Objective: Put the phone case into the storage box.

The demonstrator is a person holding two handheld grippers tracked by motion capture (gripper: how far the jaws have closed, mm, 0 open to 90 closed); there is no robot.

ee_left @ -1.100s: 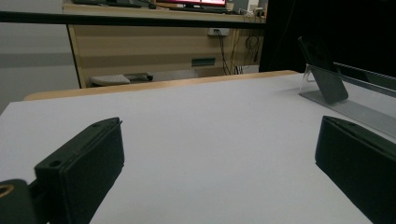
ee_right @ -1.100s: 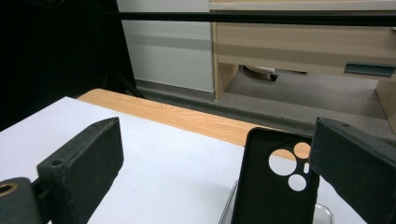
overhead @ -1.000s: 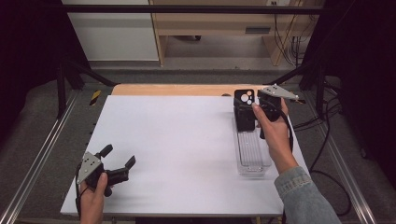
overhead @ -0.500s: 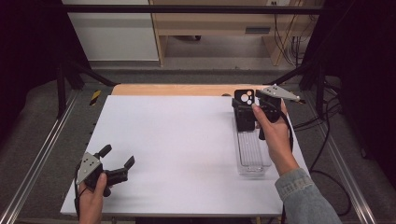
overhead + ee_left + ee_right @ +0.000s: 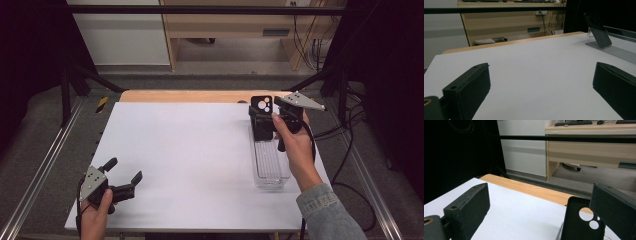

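A black phone case (image 5: 261, 104) with round camera cut-outs stands upright at the far end of a clear plastic tray (image 5: 270, 167) on the right of the white table. My right gripper (image 5: 262, 125) is at that end of the tray, just in front of the case. In the right gripper view the gripper (image 5: 541, 197) is open, and the case (image 5: 581, 220) sits low between the jaws, close to the right one. My left gripper (image 5: 125, 170) rests open near the front left corner with nothing in it. In the left gripper view the case (image 5: 597, 31) leans far off at the right.
A wooden strip (image 5: 190, 96) runs along the table's far edge. Metal rails (image 5: 45, 165) flank the table, and a yellow-and-black item (image 5: 101, 104) lies off the back left corner. Cables (image 5: 350, 130) trail at the right. The white tabletop (image 5: 190, 150) stretches between the grippers.
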